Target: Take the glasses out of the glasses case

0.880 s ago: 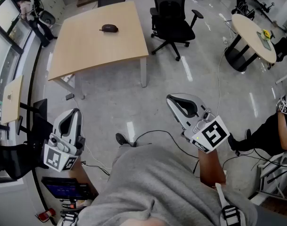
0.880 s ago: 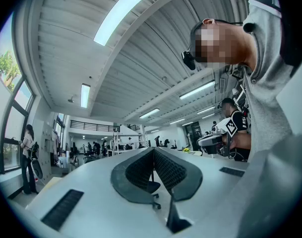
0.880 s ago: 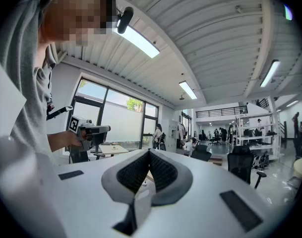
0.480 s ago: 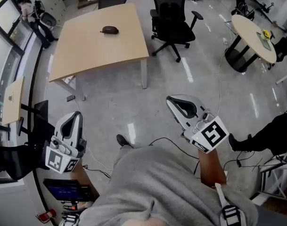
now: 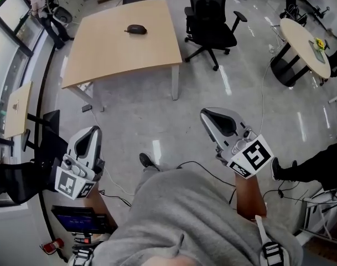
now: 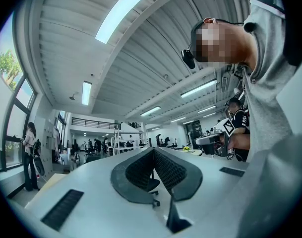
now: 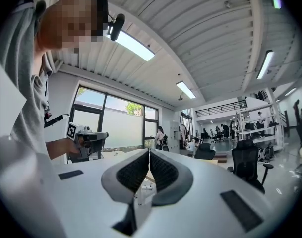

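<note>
A dark closed glasses case [image 5: 136,29] lies on the far half of a light wooden table [image 5: 118,49], well away from both grippers. My left gripper [image 5: 89,132] is held low at the left over the floor, its jaws shut with nothing between them [image 6: 153,150]. My right gripper [image 5: 208,115] is held at the right of my grey-clad body, also shut and empty [image 7: 149,151]. Each gripper view looks roughly level across the room and catches the other gripper [image 6: 212,140] [image 7: 86,135]. The glasses themselves are not visible.
A black office chair [image 5: 212,21] stands right of the table. A round table [image 5: 304,40] is at the far right, a small white desk [image 5: 16,110] at the left. Cables [image 5: 185,162] trail on the floor. One person stands at the upper left [image 5: 46,10]; another's legs [image 5: 317,165] show at right.
The head view has shifted, so the table and case sit slightly lower and further right in it. Both grippers stay shut and in about the same places.
</note>
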`<state>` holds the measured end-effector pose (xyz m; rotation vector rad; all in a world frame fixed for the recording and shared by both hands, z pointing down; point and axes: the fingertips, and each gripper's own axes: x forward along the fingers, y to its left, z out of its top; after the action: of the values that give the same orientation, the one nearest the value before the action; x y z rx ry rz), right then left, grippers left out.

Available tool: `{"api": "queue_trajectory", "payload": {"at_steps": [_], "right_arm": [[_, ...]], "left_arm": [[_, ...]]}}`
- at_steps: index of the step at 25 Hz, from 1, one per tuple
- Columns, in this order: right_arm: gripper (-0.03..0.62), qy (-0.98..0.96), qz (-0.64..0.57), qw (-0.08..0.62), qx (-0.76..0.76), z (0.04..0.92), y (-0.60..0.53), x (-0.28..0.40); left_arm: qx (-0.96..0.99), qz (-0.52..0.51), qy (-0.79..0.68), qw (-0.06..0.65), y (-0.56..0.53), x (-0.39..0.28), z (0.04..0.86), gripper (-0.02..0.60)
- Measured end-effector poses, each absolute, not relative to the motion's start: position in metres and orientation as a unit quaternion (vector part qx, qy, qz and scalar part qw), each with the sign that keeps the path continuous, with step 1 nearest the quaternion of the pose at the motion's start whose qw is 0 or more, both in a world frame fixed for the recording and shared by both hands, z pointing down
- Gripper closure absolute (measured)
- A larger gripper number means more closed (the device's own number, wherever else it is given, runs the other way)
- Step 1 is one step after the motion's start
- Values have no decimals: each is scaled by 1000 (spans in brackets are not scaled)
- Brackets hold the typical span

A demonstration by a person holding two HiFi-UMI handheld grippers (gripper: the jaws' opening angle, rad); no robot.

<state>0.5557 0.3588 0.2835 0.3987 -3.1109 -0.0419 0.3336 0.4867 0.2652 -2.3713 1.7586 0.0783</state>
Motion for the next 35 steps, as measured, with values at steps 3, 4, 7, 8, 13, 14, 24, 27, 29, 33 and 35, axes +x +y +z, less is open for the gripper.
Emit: {"api": "queue_trajectory", "payload": {"at_steps": [3,4,7,8,13,14,24,27,29,33,35], "right_arm": [[585,-992,-12,7,129,286,357,555],[585,-991,-11,8,130,286,356,556],[585,-991,-8,10,133,289,355,556],[585,-991,-7,12,133,290,354,555],[585,-990,-2,14,143,293,345,545],[585,-989,-3,14,149,293,344,543],[585,-991,22,29,130,292,291,416],[585,-990,18,28,134,291,282,392],[585,-990,14,24,138,287,282,395],[585,-989,13,29,145,286,274,359],[585,-988,13,36,150,286,265,323]], "left_arm": [[-799,30,594,89,486,335,264,577],[-799,30,593,88,486,336,265,577],[-801,28,592,89,485,335,267,577],[-801,28,592,87,484,335,268,577],[-809,26,581,88,472,322,274,577],[-813,25,575,89,468,318,274,577],[-804,27,592,51,423,200,277,577],[-806,31,589,58,412,177,278,577],[-807,30,586,65,410,179,278,577],[-811,37,581,62,399,143,281,577],[-811,39,580,58,390,106,286,577]]}}
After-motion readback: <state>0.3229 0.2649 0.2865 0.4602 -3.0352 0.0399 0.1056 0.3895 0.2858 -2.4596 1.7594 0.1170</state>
